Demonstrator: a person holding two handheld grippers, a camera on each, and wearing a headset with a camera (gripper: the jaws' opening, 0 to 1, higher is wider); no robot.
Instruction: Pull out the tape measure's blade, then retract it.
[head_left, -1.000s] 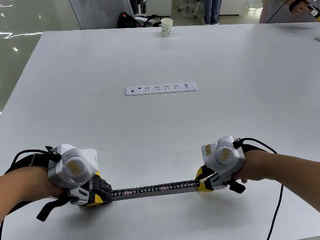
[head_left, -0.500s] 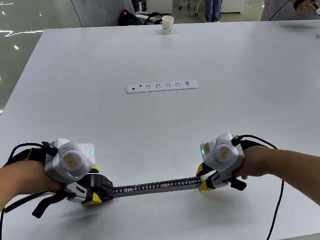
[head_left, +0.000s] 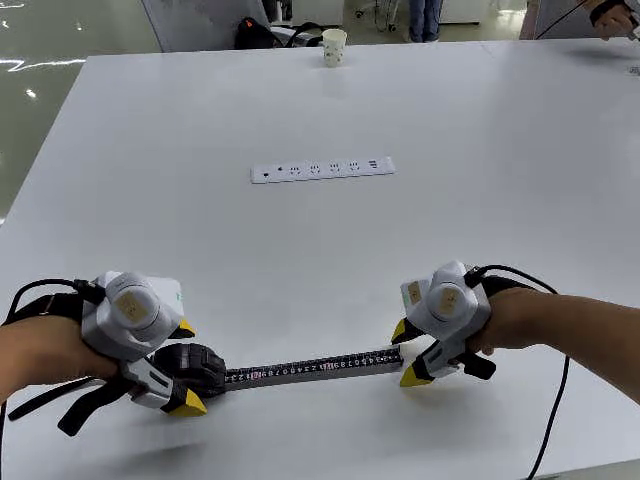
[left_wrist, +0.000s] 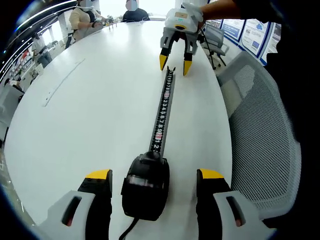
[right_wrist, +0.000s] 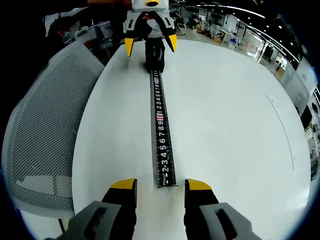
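Black tape measure case (left_wrist: 146, 186) sits untouched between the spread jaws of the left gripper (left_wrist: 155, 174). Its blade (right_wrist: 161, 125) lies drawn out, with the right gripper (right_wrist: 161, 185) likewise unclenched at its tip. Retraction is not yet done.

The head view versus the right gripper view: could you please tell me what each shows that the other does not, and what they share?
Head view: the paper cup at the table's far edge, and a forearm trailing a black cable. Right gripper view: a mesh chair back beside the table. Both: the white table and the numbered blade lying flat, running from the black case between the left gripper's open tongs to the right gripper's open tongs.
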